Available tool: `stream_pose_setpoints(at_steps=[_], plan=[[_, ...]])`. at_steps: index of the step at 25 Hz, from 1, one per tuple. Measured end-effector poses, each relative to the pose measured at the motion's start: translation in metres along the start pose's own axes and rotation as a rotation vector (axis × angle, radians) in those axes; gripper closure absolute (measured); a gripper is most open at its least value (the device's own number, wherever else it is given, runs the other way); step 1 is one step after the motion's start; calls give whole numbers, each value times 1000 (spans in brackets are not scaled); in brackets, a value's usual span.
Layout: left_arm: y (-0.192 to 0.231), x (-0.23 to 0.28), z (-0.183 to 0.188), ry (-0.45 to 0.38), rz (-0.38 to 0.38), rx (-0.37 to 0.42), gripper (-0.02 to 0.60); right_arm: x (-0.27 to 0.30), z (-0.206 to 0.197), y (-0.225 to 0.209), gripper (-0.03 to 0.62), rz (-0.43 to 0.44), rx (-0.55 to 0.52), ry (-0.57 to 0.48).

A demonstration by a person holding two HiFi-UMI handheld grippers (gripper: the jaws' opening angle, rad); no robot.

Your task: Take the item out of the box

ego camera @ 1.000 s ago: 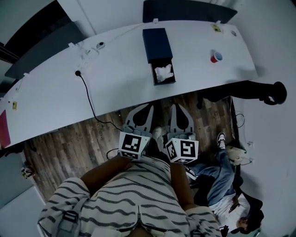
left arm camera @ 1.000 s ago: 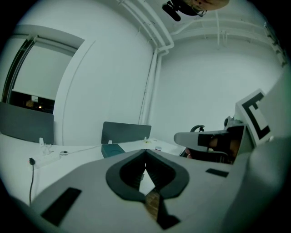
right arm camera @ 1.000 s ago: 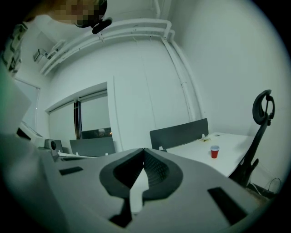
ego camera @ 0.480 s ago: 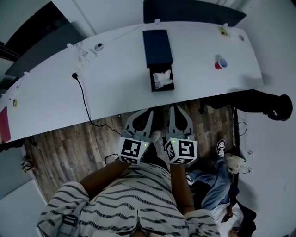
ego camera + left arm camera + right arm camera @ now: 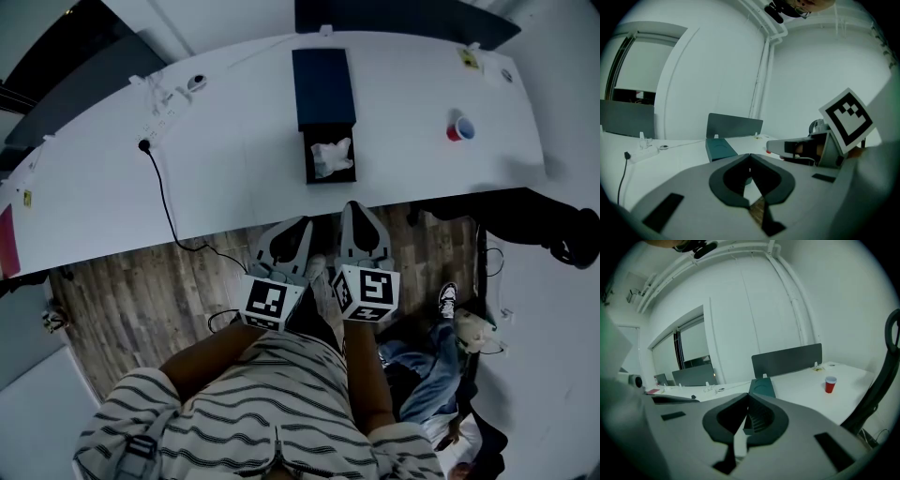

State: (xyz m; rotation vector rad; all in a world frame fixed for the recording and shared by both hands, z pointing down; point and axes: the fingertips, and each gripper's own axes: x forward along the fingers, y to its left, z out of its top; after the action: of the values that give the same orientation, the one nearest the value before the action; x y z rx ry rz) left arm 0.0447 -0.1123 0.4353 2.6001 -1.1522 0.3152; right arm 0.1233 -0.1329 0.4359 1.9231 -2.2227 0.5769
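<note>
On table (image 5: 234, 141): one box (image 5: 323, 89), one item (image 5: 330, 157) inside, one cup (image 5: 459, 128) | left tool (image 5: 298, 228), right tool (image 5: 354, 214): jaws together

box (image 5: 323, 84): was dark blue
item (image 5: 331, 157): was white
cup (image 5: 459, 128): was red
shirt (image 5: 244, 412): was white, dark stripes

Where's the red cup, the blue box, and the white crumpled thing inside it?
red cup (image 5: 459, 128): head view, on its open top.
blue box (image 5: 323, 84): head view, middle of its dark top.
white crumpled thing (image 5: 330, 157): head view, its middle, inside the box's open end.
</note>
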Motion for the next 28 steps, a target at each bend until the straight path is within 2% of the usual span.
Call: stream_pose_setpoints(at_steps=[16, 18, 28], plan=[[12, 26, -19, 25, 30, -39, 558, 65, -27, -19, 582, 30, 1, 107], [14, 28, -24, 32, 36, -47, 558, 73, -34, -20, 554, 34, 2, 126], [23, 35, -34, 47, 48, -59, 557, 116, -60, -32, 500, 31, -14, 213]])
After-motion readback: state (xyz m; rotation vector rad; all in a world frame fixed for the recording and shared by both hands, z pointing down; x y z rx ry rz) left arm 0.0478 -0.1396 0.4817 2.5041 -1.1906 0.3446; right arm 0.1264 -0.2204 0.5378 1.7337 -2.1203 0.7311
